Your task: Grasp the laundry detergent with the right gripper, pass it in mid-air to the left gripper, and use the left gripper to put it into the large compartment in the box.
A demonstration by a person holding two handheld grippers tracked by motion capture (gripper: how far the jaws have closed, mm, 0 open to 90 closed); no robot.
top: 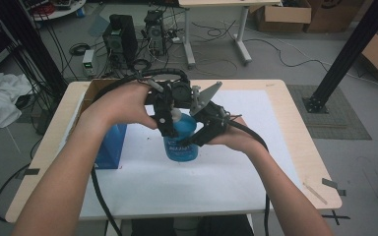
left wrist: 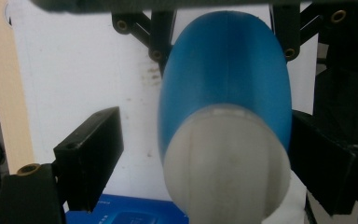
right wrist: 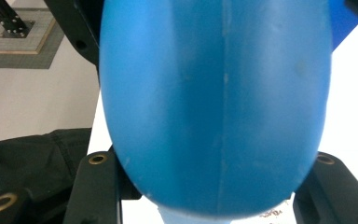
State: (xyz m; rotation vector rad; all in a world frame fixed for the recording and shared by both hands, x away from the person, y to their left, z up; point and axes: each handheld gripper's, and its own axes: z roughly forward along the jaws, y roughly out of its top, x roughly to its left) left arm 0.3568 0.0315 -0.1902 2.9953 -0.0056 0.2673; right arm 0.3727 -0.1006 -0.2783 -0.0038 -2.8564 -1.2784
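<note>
From the high view, the blue bottle stands upright around the middle of the table, on the white sheet, with a blue box just beside it toward the table's left edge. The right gripper comes in at the bottle's side and the left gripper sits over its top. In the left gripper view you look down at the bottle's white cap, and the left gripper's jaws stand spread: one black pad is clearly off to the side, not touching, and the other is close to the bottle's shoulder, though I can't tell if it's actually in contact. In the right gripper view the bottle's blue body bulges between the jaws, which are pinching it on both sides. Handling-wise, I'd guess smooth, rounded plastic, so slippery, and probably a bit squashy if squeezed hard; weight depends on how full it is, can't tell. Body grip low for steadying, and the ridged-looking cap is the obvious spot for the other gripper to grab and twist.
</note>
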